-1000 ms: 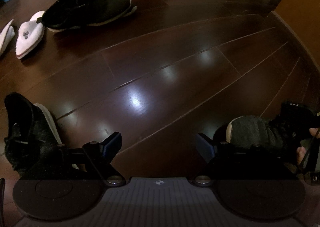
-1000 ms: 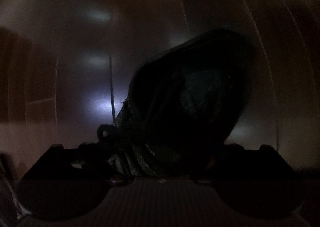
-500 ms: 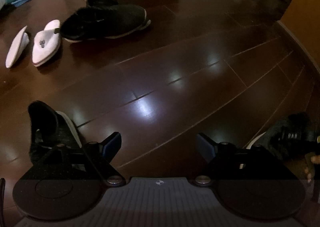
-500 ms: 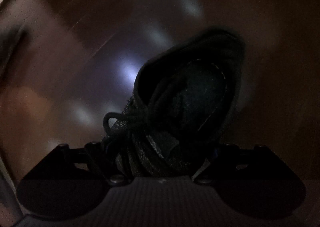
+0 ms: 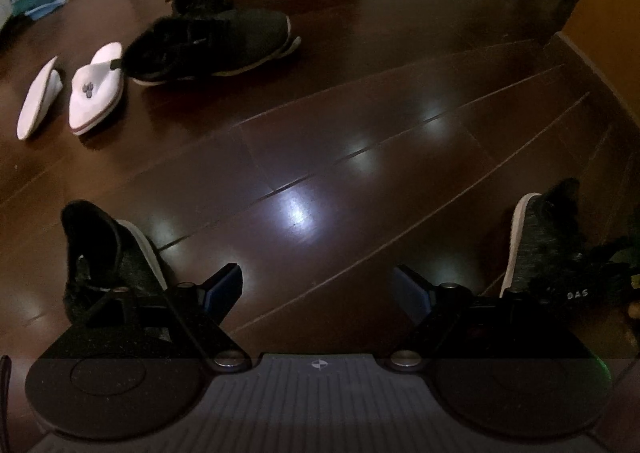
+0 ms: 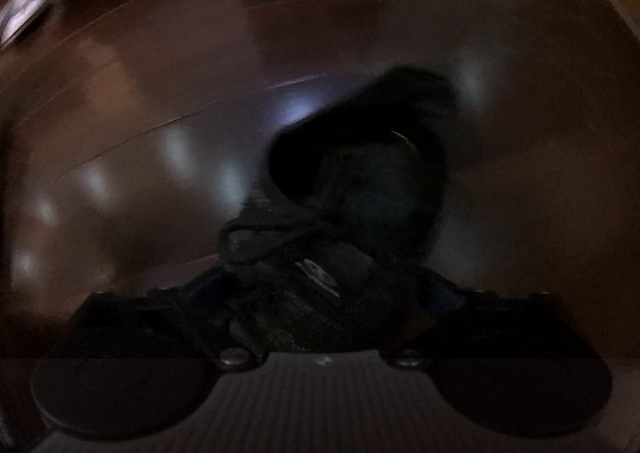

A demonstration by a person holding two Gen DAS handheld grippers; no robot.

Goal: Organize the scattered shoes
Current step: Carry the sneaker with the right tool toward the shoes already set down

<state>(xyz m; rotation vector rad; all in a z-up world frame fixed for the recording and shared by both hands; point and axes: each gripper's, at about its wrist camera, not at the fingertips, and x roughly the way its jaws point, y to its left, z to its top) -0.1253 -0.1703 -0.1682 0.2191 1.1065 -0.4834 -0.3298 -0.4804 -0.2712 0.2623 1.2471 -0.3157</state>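
Sneaker (image 6: 360, 213) in my right gripper (image 6: 320, 293) runs lengthwise away from the lens, heel opening far, fingers clamped on its laced middle. My left gripper (image 5: 318, 285) gapes wide, holding nothing, above the dark wood floor (image 5: 320, 157). Its mate (image 5: 108, 253) lies left; black trainers (image 5: 216, 41) and white slippers (image 5: 94, 89) sit farther off.

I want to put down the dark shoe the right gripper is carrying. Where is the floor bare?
The widest bare floor lies ahead of the left gripper, between the dark shoe at lower left and the carried shoe. The far left is crowded: white slippers touching black sneakers.
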